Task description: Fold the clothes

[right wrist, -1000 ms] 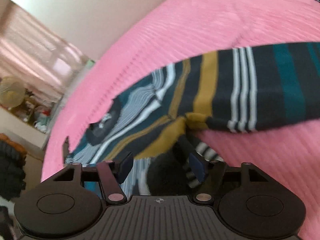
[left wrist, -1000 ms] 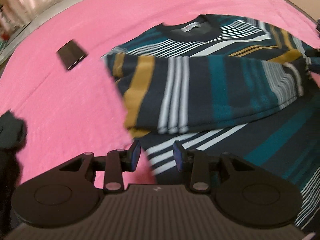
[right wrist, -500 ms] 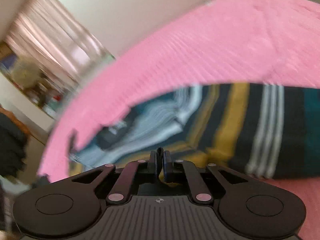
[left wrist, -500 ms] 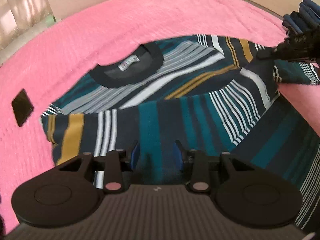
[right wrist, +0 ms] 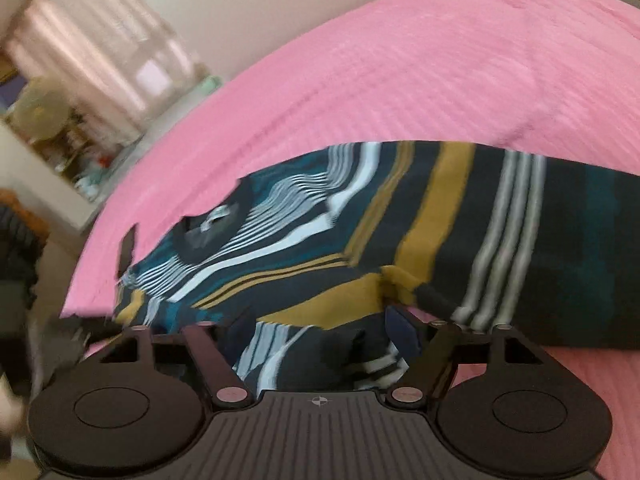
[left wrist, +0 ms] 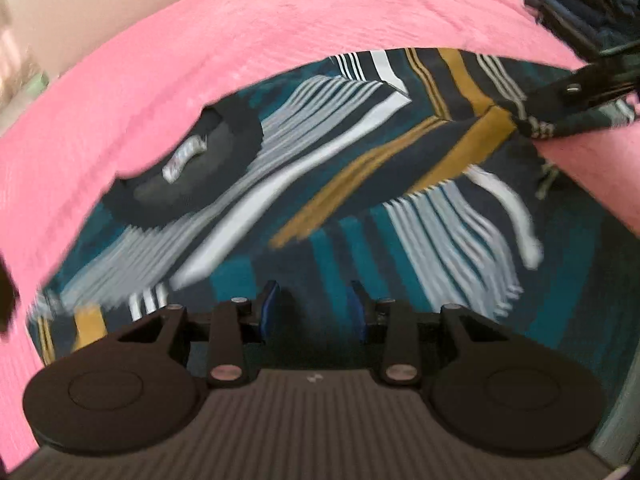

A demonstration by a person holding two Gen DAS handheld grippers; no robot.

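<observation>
The striped sweater lay on the pink bedspread under both spread claws, left claw and right claw, neither pinching.

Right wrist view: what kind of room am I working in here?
Most likely a bedroom at home. The striped sweater lies on a broad pink bedspread, a curtained window lets in daylight at the far left, and cluttered household items stand below it, too blurred to name.
</observation>
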